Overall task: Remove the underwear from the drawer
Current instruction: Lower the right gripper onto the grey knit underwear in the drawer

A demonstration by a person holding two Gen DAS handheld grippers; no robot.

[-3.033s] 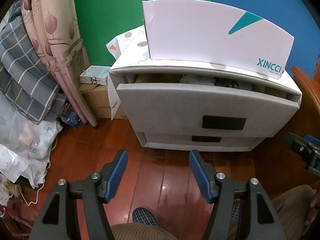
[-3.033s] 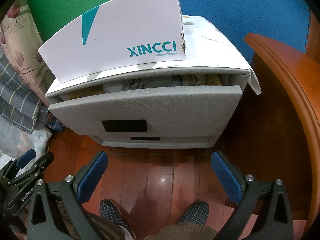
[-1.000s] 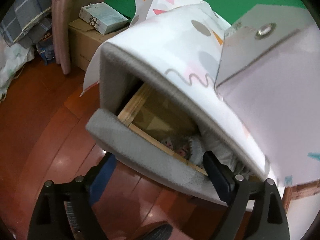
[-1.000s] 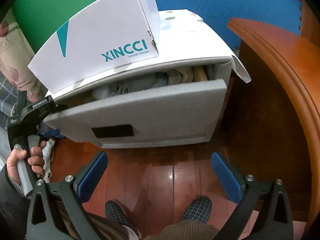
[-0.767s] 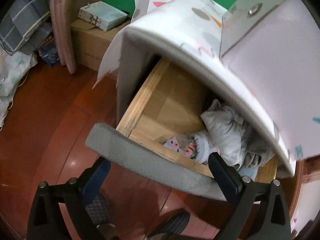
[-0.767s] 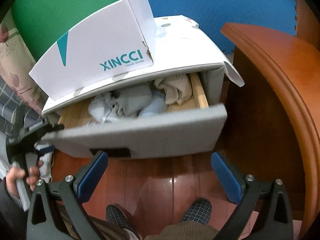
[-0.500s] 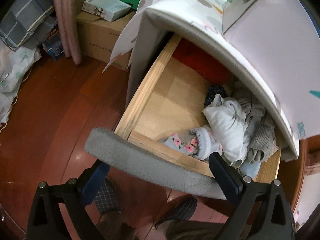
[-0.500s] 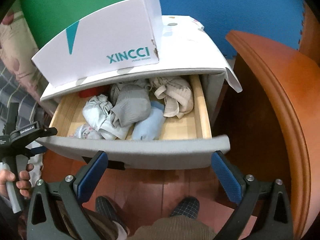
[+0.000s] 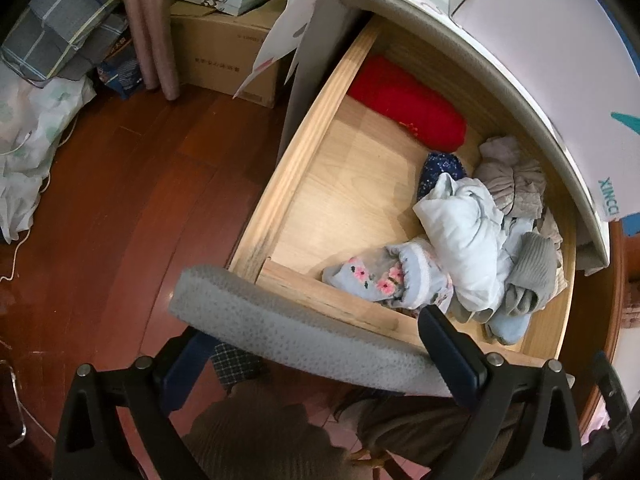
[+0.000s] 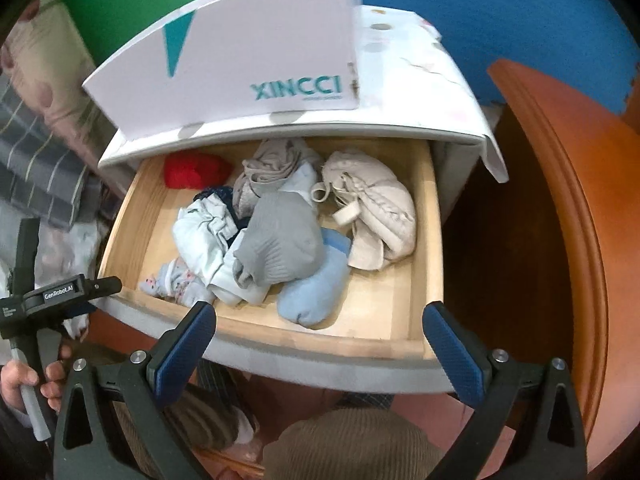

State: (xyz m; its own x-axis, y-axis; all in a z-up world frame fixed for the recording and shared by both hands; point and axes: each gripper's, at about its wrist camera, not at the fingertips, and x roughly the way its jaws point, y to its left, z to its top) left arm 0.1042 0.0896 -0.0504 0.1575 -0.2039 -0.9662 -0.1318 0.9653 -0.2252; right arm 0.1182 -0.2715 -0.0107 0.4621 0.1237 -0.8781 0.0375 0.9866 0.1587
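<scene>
The wooden drawer (image 9: 304, 160) of the grey nightstand stands pulled out, and its padded grey front (image 9: 288, 328) lies across my left gripper (image 9: 316, 344). That gripper is open wide, with one finger under the front and the other over it. Inside lie a red folded piece (image 10: 196, 170), a pale bundle (image 9: 460, 236), a floral piece (image 9: 384, 276), a grey ribbed piece (image 10: 280, 240), a light-blue piece (image 10: 316, 292) and a beige piece (image 10: 376, 208). My right gripper (image 10: 318, 332) hovers open over the drawer's front edge, holding nothing.
A white XINCCI shoe box (image 10: 240, 68) sits on the nightstand top. A wooden bed frame (image 10: 580, 200) crowds the right side. A cardboard box (image 9: 228, 52), a curtain and bedding stand to the left. The person's knees are below the drawer front.
The drawer has slid from nearly shut to wide open, exposing the clothes. Both views have tipped down over it. The left gripper's jaws have widened a little.
</scene>
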